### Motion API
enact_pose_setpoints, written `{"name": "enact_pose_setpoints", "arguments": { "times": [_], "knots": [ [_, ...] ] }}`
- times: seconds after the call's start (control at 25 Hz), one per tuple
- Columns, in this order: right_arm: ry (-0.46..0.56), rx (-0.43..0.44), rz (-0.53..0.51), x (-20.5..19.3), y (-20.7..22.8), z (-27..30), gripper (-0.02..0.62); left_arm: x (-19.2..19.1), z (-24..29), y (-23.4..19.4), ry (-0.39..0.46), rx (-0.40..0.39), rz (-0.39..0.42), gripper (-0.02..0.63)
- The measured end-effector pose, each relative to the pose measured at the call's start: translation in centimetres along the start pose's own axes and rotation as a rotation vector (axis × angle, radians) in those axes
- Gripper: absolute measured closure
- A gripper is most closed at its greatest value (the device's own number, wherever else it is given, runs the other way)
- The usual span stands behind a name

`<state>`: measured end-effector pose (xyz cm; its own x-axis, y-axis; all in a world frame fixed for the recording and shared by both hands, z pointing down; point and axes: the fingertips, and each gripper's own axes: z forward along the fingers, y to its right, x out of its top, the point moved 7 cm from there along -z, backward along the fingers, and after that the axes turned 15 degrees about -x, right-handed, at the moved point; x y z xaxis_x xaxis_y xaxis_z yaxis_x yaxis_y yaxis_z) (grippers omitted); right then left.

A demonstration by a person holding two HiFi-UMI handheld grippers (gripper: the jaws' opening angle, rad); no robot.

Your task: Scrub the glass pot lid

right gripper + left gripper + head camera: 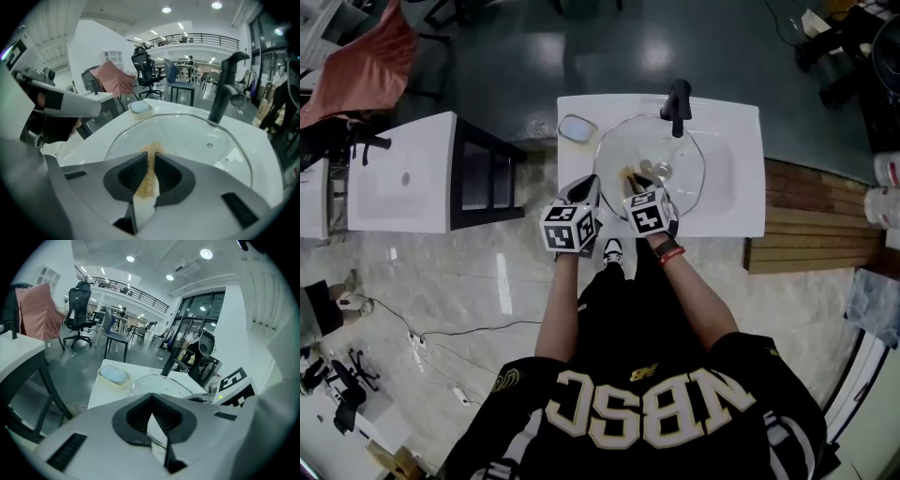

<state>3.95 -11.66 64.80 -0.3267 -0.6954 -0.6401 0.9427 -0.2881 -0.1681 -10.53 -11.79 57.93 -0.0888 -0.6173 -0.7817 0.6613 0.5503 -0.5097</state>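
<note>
The clear glass pot lid [661, 150] is held over the basin of the white sink [741, 202], under the black faucet [678, 105]. My left gripper [589, 186] is shut on the lid's near-left rim; the glass edge [159, 383] runs between its jaws [151, 417]. A tan-faced scrub sponge [149, 180] sits in my right gripper [149, 172], which is shut on it. In the head view the sponge [630, 175] rests against the lid near its middle, with the right gripper [639, 180] just behind it. The lid [187, 136] fills the right gripper view.
A soap dish [577, 128] with a pale bar sits on the sink's back-left corner. A white-topped black-framed table [403, 173] stands to the left, a wooden platform [811, 225] to the right. A chair draped in pink cloth [356, 70] is far left.
</note>
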Motion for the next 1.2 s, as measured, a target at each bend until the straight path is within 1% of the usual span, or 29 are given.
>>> {"name": "enact_pose_setpoints", "arguments": {
  "times": [0.12,0.28,0.4,0.6,0.76,0.88,0.96,1.04,1.12,1.2],
  "knots": [
    [0.038,-0.005,0.044,1.0,0.7,-0.6,0.544,0.7,-0.4,0.1,0.02,0.005,0.009,0.592],
    [0.107,-0.049,0.127,2.4,3.1,-3.3,0.546,2.5,-0.5,0.5,0.061,-0.003,0.034,0.592],
    [0.172,-0.102,0.181,3.0,5.2,-5.2,0.546,4.1,-0.3,1.4,0.091,-0.024,0.064,0.592],
    [0.27,-0.161,0.242,4.2,7.8,-9.5,0.546,6.1,-0.7,3.8,0.133,-0.063,0.125,0.592],
    [0.361,-0.22,0.284,5.1,10.2,-12.9,0.545,8.2,-1.2,6.0,0.196,-0.105,0.161,0.592],
    [0.433,-0.248,0.336,5.9,12.0,-15.6,0.545,10.2,-2.2,7.6,0.25,-0.114,0.213,0.592],
    [0.481,-0.27,0.358,6.3,13.1,-17.6,0.545,11.4,-3.1,8.9,0.286,-0.099,0.26,0.592],
    [0.53,-0.307,0.351,6.9,14.1,-19.7,0.545,12.3,-4.1,10.4,0.318,-0.075,0.326,0.592],
    [0.573,-0.352,0.319,7.5,14.7,-21.7,0.545,13.1,-4.8,11.8,0.344,-0.053,0.393,0.592],
    [0.604,-0.38,0.293,7.7,14.9,-23.3,0.545,13.3,-5.3,12.7,0.368,-0.042,0.434,0.592]
  ]
}}
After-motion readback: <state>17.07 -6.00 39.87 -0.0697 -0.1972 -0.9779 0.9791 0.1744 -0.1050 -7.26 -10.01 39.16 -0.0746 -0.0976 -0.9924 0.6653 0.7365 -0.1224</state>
